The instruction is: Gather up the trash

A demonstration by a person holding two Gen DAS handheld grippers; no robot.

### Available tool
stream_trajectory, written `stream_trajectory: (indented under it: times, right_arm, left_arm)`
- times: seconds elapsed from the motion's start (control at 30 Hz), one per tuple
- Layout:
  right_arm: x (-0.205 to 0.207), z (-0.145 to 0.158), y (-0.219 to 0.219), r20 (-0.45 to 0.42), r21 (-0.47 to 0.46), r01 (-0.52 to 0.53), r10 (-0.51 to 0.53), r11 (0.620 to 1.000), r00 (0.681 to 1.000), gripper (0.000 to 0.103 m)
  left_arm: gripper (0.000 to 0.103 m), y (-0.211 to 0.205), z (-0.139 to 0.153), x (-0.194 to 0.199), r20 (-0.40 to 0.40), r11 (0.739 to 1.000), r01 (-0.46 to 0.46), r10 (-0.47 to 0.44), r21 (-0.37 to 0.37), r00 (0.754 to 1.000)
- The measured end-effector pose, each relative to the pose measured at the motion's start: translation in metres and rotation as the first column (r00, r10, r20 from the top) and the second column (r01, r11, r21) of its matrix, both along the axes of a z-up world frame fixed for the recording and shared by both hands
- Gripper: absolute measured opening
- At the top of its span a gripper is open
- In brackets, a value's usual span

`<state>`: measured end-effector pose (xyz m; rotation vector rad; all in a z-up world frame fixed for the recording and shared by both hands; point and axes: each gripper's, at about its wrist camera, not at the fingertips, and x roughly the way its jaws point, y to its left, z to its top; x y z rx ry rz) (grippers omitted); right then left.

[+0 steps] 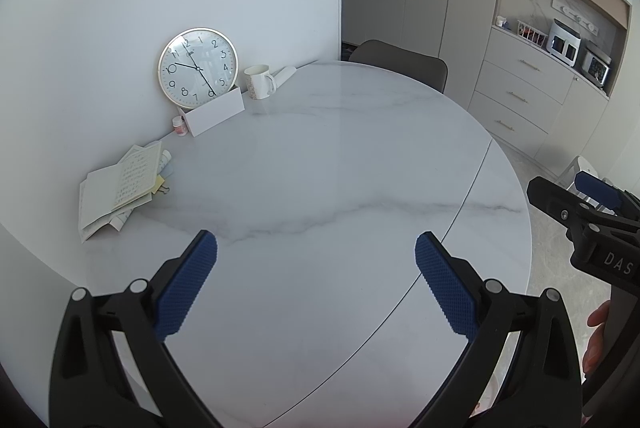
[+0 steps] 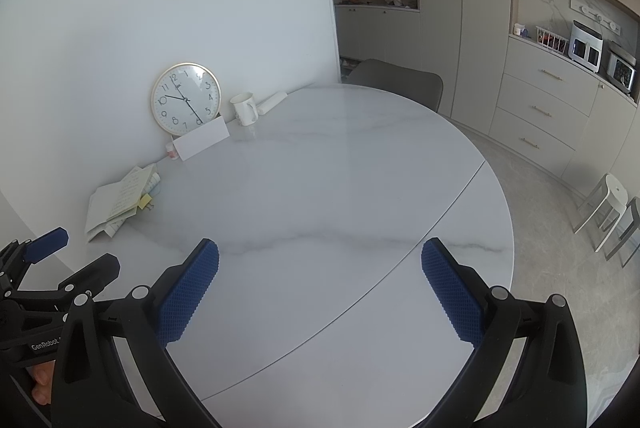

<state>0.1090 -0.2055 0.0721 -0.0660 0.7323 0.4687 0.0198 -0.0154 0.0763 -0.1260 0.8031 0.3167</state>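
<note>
My left gripper (image 1: 316, 248) hovers open over the near part of a round white marble table (image 1: 340, 156), nothing between its blue pads. My right gripper (image 2: 320, 254) is open too, empty, above the same table (image 2: 340, 188) near its seam. Each gripper shows in the other's view: the right one (image 1: 576, 194) at the right edge, the left one (image 2: 64, 252) at the lower left. A pile of loose papers and booklets (image 1: 120, 188) (image 2: 120, 202) lies at the table's left by the wall. I see no trash bin or bag.
Against the wall stand a round clock (image 1: 198, 67), a white box (image 1: 214, 112), a small pill bottle (image 1: 179, 126), a mug (image 1: 260, 81) and a white roll (image 1: 285, 73). A grey chair (image 1: 400, 62) sits behind the table. Cabinets and white stools (image 2: 608, 208) are to the right.
</note>
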Motion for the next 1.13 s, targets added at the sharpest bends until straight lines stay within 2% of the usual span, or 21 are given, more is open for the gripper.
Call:
stream_trajectory:
  times: [0.57,0.73,1.13]
  right_arm:
    - [0.0003,-0.0017,-0.0024,-0.002,-0.003,0.001,-0.001,1.000,1.000,0.101]
    - [0.0004,-0.0016,-0.0020,-0.003,-0.003,0.001,-0.001,1.000,1.000,0.101]
    - [-0.0011,-0.0030,-0.0056,-0.005,-0.005,-0.001,0.001,1.000,1.000,0.101]
  left_arm:
    - [0.095,-0.0022,-0.0030,0.0027,0.005,0.999,0.027,-0.027,-0.017,1.000]
    - [0.095,-0.0029,-0.0034,0.0026,0.010,1.000,0.021,-0.021,0.003,1.000]
    - [0.095,0.0016,-0.0052,0.0036,0.003,1.000,0.006,-0.006,-0.023,1.000]
